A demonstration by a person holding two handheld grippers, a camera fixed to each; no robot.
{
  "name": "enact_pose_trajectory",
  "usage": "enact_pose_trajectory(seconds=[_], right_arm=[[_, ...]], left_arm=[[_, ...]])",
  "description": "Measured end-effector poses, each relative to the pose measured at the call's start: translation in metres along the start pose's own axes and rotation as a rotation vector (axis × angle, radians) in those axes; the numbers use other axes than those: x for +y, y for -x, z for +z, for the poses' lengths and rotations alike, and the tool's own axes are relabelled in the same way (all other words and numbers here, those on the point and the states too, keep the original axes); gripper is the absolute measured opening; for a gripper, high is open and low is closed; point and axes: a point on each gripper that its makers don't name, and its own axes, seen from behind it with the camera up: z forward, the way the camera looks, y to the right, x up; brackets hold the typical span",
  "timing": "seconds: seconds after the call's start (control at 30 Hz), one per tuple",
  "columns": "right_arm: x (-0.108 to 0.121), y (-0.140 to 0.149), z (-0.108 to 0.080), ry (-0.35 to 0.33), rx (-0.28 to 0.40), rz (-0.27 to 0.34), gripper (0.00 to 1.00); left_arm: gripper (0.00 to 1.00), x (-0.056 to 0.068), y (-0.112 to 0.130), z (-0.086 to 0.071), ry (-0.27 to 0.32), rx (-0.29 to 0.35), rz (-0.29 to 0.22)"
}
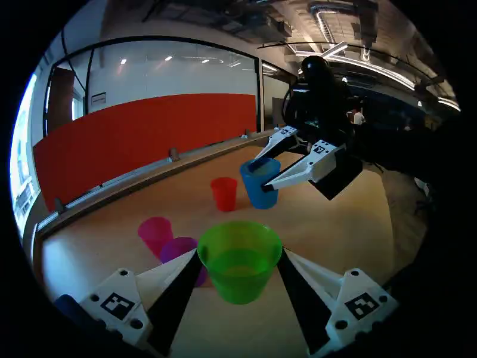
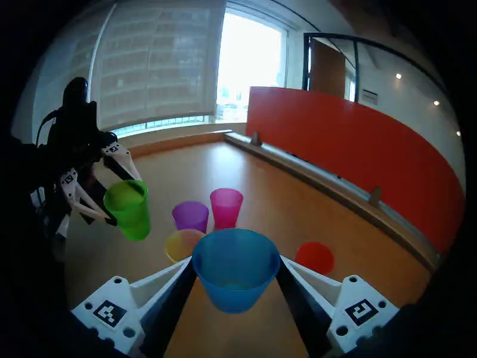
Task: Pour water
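No writing can be read: the fingers of each tool carry square black-and-white markers, and a small wall sign at 10 o'clock in the left gripper view is too small to make out. The left tool is open about a cup's width, with both fingers pressed on the sides of a green cup just below its rim. The right tool grips a blue cup the same way. I cannot tell whether either cup holds water. In the left gripper view the blue cup hangs at 1 o'clock from the green one, well apart. On the wooden table, in the right gripper view, a yellow cup stands at 10 o'clock from the blue cup. A purple cup is at 11 o'clock, a magenta cup at 12 and a red cup at 3.
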Motion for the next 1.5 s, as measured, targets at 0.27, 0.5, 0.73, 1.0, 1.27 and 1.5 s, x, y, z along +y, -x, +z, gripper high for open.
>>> enact_pose_trajectory(seconds=[0.27, 0.5, 0.73, 1.0, 1.27, 1.5], right_arm=[[0.001, 0.011, 0.005, -0.007, -0.024, -0.005, 0.92], [0.000, 0.019, 0.009, -0.014, -0.038, -0.013, 0.92], [0.000, 0.030, 0.013, -0.022, -0.054, -0.021, 0.92], [0.000, 0.040, 0.018, -0.027, -0.073, -0.029, 0.92], [0.000, 0.048, 0.023, -0.036, -0.089, -0.035, 0.92], [-0.001, 0.054, 0.027, -0.042, -0.105, -0.038, 0.92]], left_arm=[[0.86, 0.006, 0.016, 0.004, 0.008, -0.029, 0.005], [0.87, 0.013, 0.032, 0.010, 0.017, -0.058, 0.018], [0.86, 0.019, 0.043, 0.014, 0.029, -0.075, 0.020], [0.86, 0.021, 0.054, 0.020, 0.036, -0.098, 0.025], [0.86, 0.024, 0.069, 0.022, 0.040, -0.119, 0.026], [0.87, 0.026, 0.080, 0.025, 0.046, -0.140, 0.026]])
